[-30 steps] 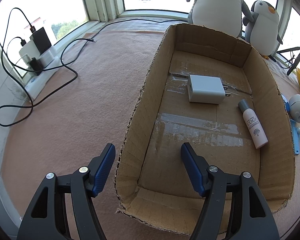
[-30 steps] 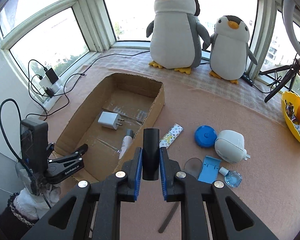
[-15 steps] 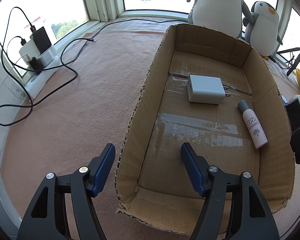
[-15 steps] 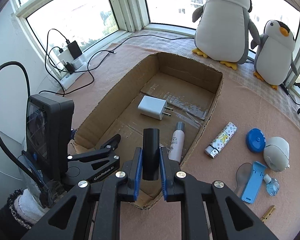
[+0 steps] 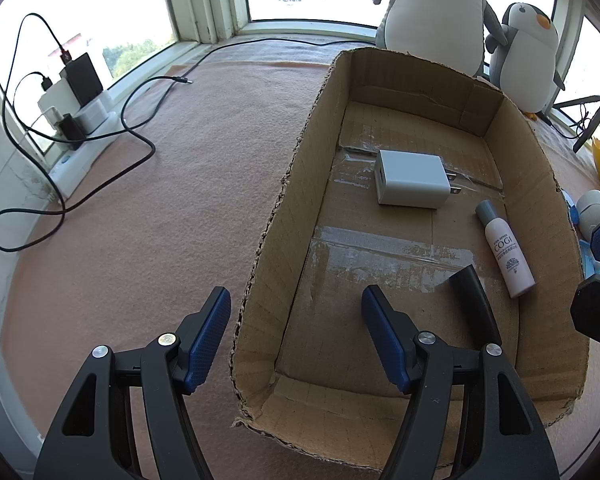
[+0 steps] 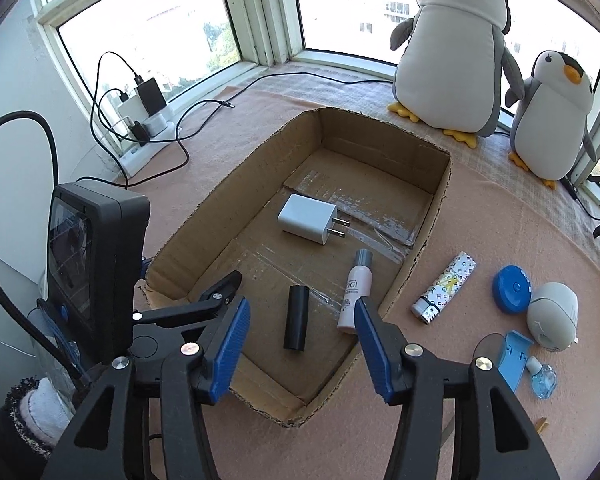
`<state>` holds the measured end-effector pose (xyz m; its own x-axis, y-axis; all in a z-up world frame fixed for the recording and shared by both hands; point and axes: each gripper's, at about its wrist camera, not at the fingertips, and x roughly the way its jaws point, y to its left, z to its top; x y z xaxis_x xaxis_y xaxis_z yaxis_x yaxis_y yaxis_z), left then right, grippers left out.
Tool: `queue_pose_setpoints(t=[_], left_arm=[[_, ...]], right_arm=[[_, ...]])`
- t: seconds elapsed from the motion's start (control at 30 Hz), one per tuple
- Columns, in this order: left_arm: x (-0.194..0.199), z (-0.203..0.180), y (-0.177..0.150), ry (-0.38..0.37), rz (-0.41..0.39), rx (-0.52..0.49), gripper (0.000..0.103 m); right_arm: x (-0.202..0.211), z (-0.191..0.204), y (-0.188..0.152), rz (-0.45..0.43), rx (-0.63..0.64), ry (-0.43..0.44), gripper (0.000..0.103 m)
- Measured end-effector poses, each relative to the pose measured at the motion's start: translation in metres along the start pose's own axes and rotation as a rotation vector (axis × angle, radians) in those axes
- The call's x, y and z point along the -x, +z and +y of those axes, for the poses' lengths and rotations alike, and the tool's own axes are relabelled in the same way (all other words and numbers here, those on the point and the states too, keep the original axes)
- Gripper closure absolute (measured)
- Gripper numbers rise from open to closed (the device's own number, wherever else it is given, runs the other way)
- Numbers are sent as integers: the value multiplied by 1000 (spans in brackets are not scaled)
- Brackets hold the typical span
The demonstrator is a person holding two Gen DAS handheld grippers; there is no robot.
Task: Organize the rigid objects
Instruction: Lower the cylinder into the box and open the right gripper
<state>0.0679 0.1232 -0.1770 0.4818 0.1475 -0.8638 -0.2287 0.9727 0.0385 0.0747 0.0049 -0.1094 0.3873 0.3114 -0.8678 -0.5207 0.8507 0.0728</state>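
1. The right gripper (image 6: 300, 344) has just been opening its jaws: half a second ago they were clenched on a black tube (image 6: 296, 317), and now they stand apart with nothing pressed between them.
2. That tube now lies on its side on the floor of the cardboard box (image 6: 428, 236), near the front end, just beside a small white bottle (image 6: 354, 294) and apart from the white charger (image 6: 308, 218).
3. The left gripper (image 5: 296, 340) has not changed: its fingers straddle the box's left wall without visibly pressing it, 1 outside and 1 inside, probably to steady the box.
4. So 3 things are in the box. By my reading this drop is done, and the lighter (image 6: 446, 286), blue round case (image 6: 512, 288) and the other small things on the mat to the right remain to be collected.
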Motion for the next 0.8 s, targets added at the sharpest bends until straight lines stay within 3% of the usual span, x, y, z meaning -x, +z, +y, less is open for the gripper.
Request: queue_pose_setpoints(t=[0.4,0.8], left_arm=[[0,-1,0,1,1,1,34],[0,0,0,4,1,3,34]], right_arm=[[12,-16,-2,-22,-23,-30,39],[32,-93,-6,-55,-127,-152,35]])
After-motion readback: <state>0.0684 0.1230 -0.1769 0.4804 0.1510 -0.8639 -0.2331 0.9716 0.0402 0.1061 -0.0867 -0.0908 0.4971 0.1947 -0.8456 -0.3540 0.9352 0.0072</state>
